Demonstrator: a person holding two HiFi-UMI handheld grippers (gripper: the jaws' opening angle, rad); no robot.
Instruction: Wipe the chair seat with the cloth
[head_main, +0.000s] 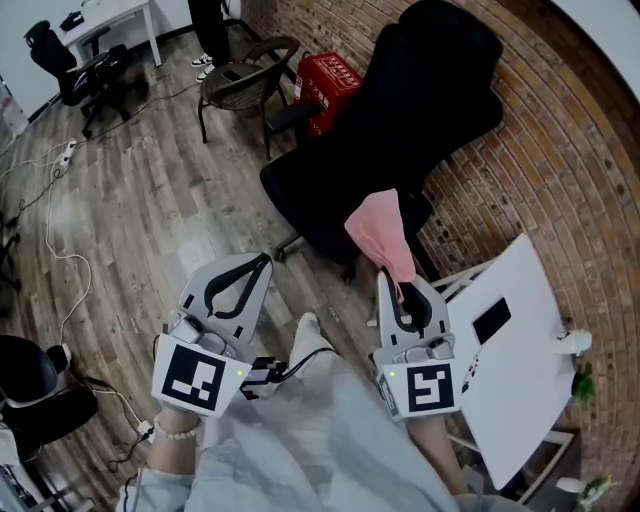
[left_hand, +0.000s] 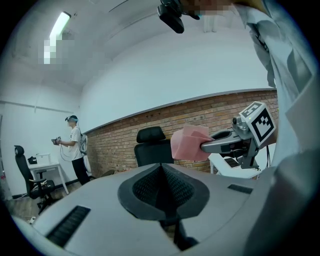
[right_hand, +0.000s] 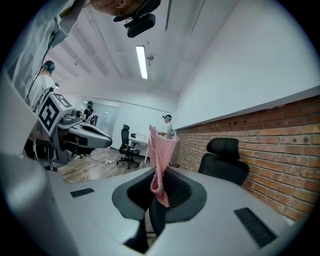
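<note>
A black office chair (head_main: 400, 120) stands against the brick wall, its seat (head_main: 315, 200) facing me; it also shows as the chair (left_hand: 150, 147) and chair (right_hand: 226, 161) in the gripper views. My right gripper (head_main: 398, 285) is shut on a pink cloth (head_main: 383, 232), held up in the air just in front of the seat's near edge. The cloth (right_hand: 160, 150) sticks up from between the closed jaws. My left gripper (head_main: 264, 260) hovers to the left over the wooden floor, shut with nothing in it. From the left gripper view the cloth (left_hand: 189, 144) hangs off the right gripper's tip.
A white table (head_main: 515, 345) is close on my right. A red box (head_main: 332, 82) and a wicker chair (head_main: 245, 78) stand behind the office chair. Another office chair (head_main: 68, 62) and a white desk (head_main: 120, 15) sit far left. Cables (head_main: 60, 250) run over the floor. A person (left_hand: 76, 150) stands far off.
</note>
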